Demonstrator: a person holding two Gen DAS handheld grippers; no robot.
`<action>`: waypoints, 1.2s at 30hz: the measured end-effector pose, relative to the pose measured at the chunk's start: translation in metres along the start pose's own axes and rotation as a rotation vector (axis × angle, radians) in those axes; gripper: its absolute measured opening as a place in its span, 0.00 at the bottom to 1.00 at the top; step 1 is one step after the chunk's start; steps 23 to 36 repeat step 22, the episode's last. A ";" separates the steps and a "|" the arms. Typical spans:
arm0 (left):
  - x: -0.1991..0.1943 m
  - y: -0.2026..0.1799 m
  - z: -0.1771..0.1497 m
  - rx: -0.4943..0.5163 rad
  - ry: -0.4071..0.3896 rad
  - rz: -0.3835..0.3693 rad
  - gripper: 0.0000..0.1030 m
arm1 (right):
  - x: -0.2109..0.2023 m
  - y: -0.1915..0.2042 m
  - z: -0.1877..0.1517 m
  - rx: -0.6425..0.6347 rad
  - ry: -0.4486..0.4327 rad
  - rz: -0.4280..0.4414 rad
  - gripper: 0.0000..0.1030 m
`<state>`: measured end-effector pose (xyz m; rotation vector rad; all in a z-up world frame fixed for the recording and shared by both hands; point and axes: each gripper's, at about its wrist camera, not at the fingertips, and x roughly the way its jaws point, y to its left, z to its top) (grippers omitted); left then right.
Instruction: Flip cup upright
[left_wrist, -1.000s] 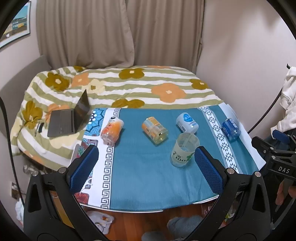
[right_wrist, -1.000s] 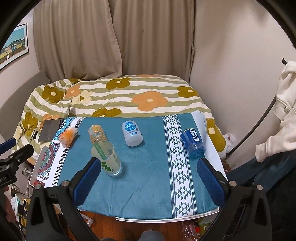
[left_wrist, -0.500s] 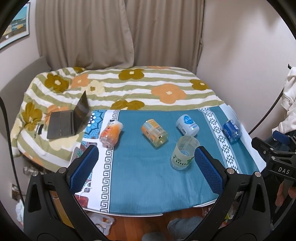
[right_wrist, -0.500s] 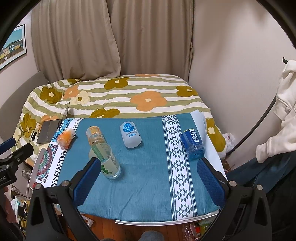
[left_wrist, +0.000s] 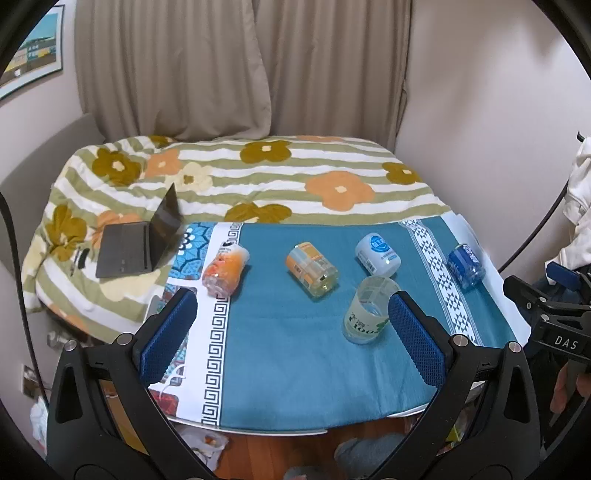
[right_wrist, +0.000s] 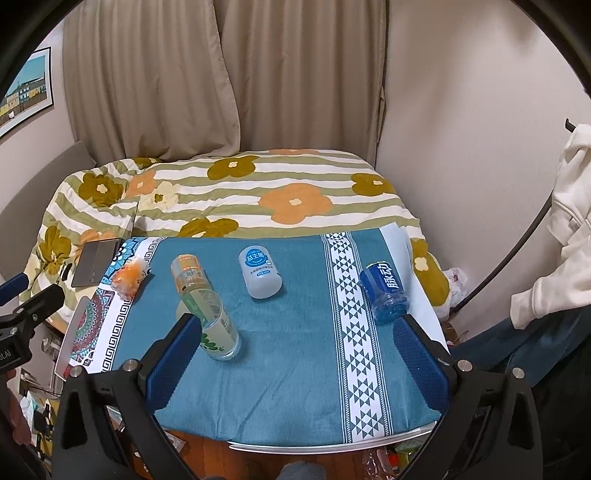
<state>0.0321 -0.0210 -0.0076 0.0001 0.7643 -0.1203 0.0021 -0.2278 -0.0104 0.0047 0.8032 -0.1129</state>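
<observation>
Clear cylindrical cup (left_wrist: 369, 314) stands upright on woven cloth (left_wrist: 295, 369); both tools (left_wrist: 291, 332) (right_wrist: 295, 354) gape apart.

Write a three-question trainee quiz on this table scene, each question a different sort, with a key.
1. True or false: the clear cup with green print stands upright with its mouth up.
2. Multiple choice: which cup lies nearest the table's right edge? A. orange cup B. blue cup C. white cup
3. Fill in: both the left gripper and right gripper have jaws that are ____ and hold nothing.

Key: 1 true; 2 B; 3 open
</observation>
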 end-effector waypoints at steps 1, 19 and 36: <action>-0.001 0.000 -0.001 0.003 0.001 0.002 1.00 | 0.000 0.001 0.000 -0.002 -0.002 -0.001 1.00; -0.005 -0.003 -0.005 0.019 -0.017 0.028 1.00 | -0.003 0.005 -0.001 0.004 -0.005 0.003 1.00; -0.007 -0.001 -0.005 0.025 -0.026 0.033 1.00 | -0.004 0.007 -0.001 0.009 -0.006 0.003 1.00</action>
